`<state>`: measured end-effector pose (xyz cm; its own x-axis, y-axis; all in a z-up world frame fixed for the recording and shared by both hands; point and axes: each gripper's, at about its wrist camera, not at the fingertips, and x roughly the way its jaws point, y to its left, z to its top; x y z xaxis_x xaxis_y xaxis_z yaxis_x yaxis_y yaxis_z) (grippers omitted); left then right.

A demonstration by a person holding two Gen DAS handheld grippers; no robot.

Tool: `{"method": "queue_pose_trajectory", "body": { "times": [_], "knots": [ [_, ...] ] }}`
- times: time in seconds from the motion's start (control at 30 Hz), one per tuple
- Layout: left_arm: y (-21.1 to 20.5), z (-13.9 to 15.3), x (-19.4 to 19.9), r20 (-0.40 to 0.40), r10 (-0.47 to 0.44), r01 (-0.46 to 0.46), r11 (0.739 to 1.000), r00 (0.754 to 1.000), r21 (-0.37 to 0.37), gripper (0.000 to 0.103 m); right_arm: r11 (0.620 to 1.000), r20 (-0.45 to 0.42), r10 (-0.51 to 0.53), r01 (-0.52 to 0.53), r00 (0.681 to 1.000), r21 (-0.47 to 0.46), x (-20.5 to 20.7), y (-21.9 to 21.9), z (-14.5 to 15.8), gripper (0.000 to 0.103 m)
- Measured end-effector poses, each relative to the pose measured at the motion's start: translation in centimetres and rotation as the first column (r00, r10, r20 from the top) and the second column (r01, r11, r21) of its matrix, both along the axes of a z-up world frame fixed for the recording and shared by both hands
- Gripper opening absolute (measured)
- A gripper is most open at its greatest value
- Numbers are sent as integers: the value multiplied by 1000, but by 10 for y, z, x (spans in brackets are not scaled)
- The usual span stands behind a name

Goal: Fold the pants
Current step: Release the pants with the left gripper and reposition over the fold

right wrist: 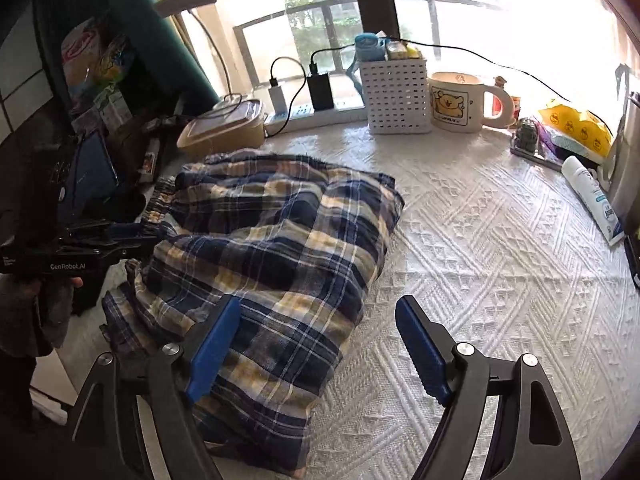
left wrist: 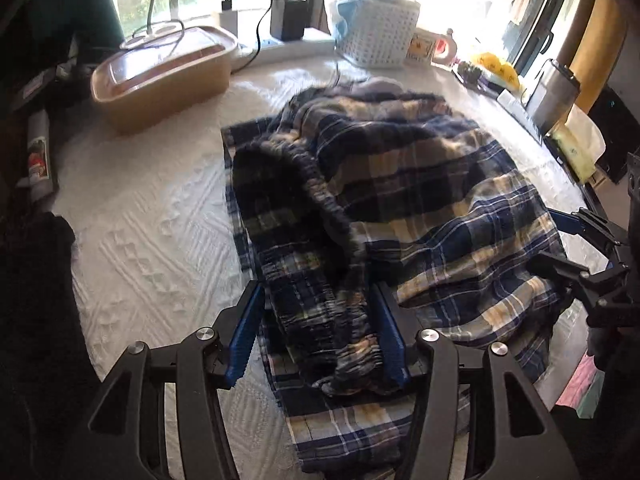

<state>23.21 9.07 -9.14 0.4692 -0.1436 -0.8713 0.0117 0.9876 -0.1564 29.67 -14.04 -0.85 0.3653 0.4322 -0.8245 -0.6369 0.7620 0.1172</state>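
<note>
Plaid pants (left wrist: 400,200), blue, cream and navy, lying bunched and partly doubled over on a surface (left wrist: 152,240) covered with a white textured cloth.

Left wrist view: left hand-held gripper (left wrist: 320,344), blue pads spread, with the gathered elastic waistband (left wrist: 328,320) sitting between the two fingers; the pads stand at either side of the fabric and whether they actually pinch it cannot be told. Right hand-held gripper (left wrist: 576,256) at the right edge of the garment, beside the cloth. Behind the pants: tan lidded container (left wrist: 160,80), white lattice basket (left wrist: 380,36), two chargers on a power strip by the window (cables looping upward).

Right wrist view: right hand-held gripper (right wrist: 320,344), fingers wide apart; its left finger lies over the near edge of the pants (right wrist: 280,240), its right finger over bare cloth of the surface (right wrist: 500,240), nothing pinched. Left hand-held gripper (right wrist: 120,236) at the far left of the garment, by the waistband end. At the back: basket (right wrist: 396,96), cream mug (right wrist: 460,100) with a bear print, tan container (right wrist: 220,132); at the right, a white tube (right wrist: 592,196) and a yellow packet (right wrist: 576,124).
</note>
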Motion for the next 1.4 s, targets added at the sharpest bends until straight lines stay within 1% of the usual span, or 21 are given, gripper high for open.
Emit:
{"method": "queue_pose_trajectory", "body": {
  "times": [0.07,0.1,0.17,0.27,0.37,0.43,0.5,0.53,0.63,0.83,0.93,1.03,1.1,1.13,1.17,1.27,1.33,1.4],
  "knots": [
    [1,-10,-6,-24,1,-1,1000,1000,-15,56,995,-7,31,-32,999,-90,-8,7,-20,83],
    [2,-10,-10,-13,-1,1,1000,1000,-12,57,990,-7,44,-45,999,-130,-13,9,-29,83],
    [8,-8,-14,-19,5,-5,1000,1000,-30,58,985,69,77,-65,995,-159,-27,8,-32,83],
    [16,10,-17,34,19,-18,999,999,-35,58,987,65,66,-55,996,-153,-27,2,-27,84],
    [22,37,-14,119,26,-24,999,993,-23,58,988,118,78,-61,990,-139,-25,-2,-11,84],
    [25,49,-3,155,18,-16,1000,988,-8,58,994,146,74,-62,987,-85,-20,-5,6,84],
    [25,52,11,167,7,-10,1000,986,15,58,998,160,64,-60,985,-29,-11,-8,20,86],
    [26,50,18,168,1,-6,1000,986,27,58,998,168,63,-61,984,-20,-4,-8,24,87],
    [27,42,37,151,3,-12,998,989,56,58,998,199,66,-60,978,-34,18,0,28,87],
    [28,15,64,100,2,-9,998,995,65,58,997,167,68,-63,983,-39,66,21,23,87],
    [33,0,75,64,7,-10,999,998,46,59,997,132,56,-48,990,-59,87,33,11,87],
    [36,-4,77,62,1,-3,999,998,37,61,994,99,54,-44,994,-101,99,43,-10,87],
    [37,-7,78,67,-7,5,999,998,37,64,985,96,58,-42,994,-165,104,50,-24,87],
    [40,-9,79,64,0,-2,1000,998,28,68,985,97,57,-40,994,-169,105,52,-27,87],
    [44,-10,78,60,11,-11,1000,998,14,69,985,93,55,-38,994,-170,106,52,-29,88],
    [48,-3,71,61,29,-27,999,998,-21,69,986,93,50,-34,994,-165,106,50,-27,89],
    [51,6,59,73,43,-40,998,996,-40,69,987,109,47,-29,993,-158,103,48,-20,89],
    [55,12,44,79,81,-74,993,994,-87,69,990,118,36,-19,992,-139,99,41,-11,89]
  ]
}}
